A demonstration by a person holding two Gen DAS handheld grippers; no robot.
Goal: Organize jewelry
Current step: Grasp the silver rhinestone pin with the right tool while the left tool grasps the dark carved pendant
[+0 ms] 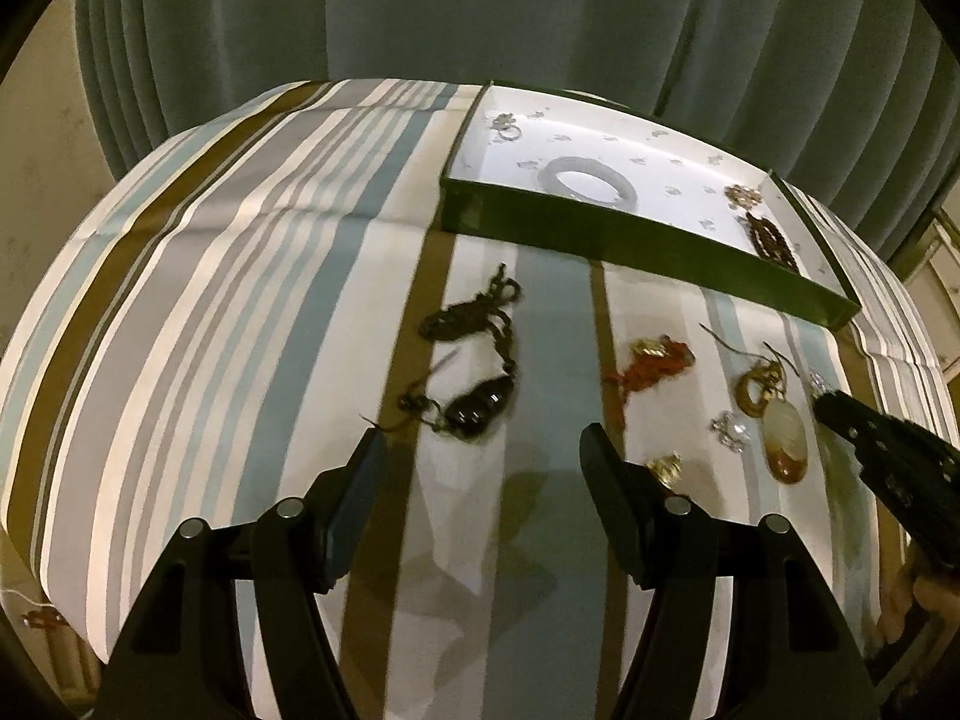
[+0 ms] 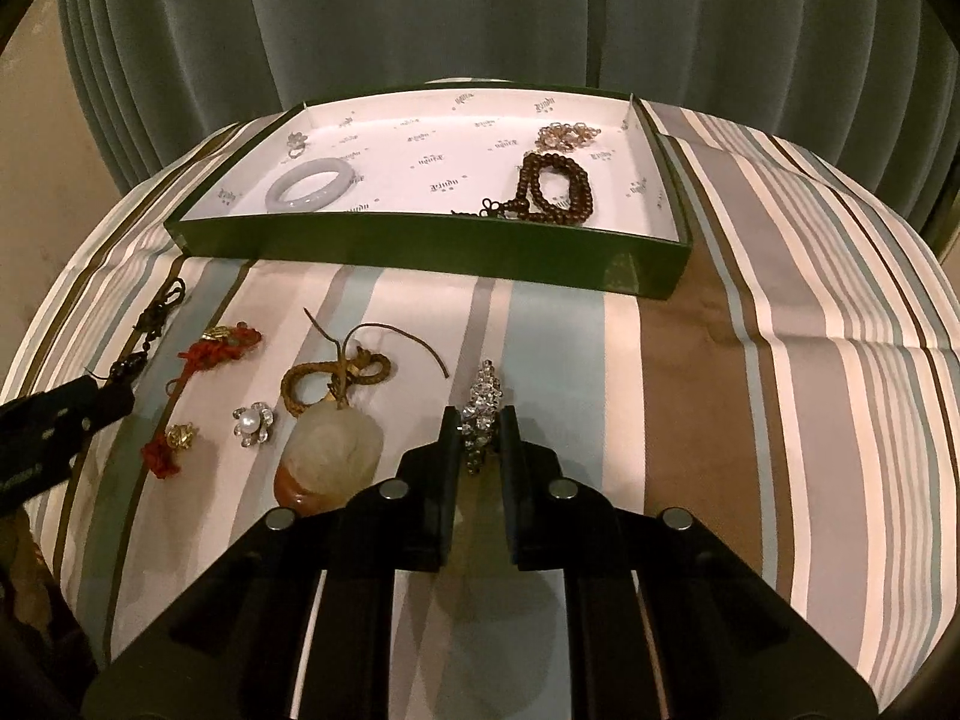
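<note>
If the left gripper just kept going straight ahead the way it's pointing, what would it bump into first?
Probably bare striped tablecloth first: the open left gripper points between the dark pendant and the red knotted piece. Beyond that gap stands the green box's near wall. Depth is uncertain.

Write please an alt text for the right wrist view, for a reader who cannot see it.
The right gripper is closed on a rhinestone bracelet above a striped tablecloth. To its left lie a jade pendant, a pearl brooch and red knotted charms. Behind, a green tray holds a pale bangle and brown beads.
</note>
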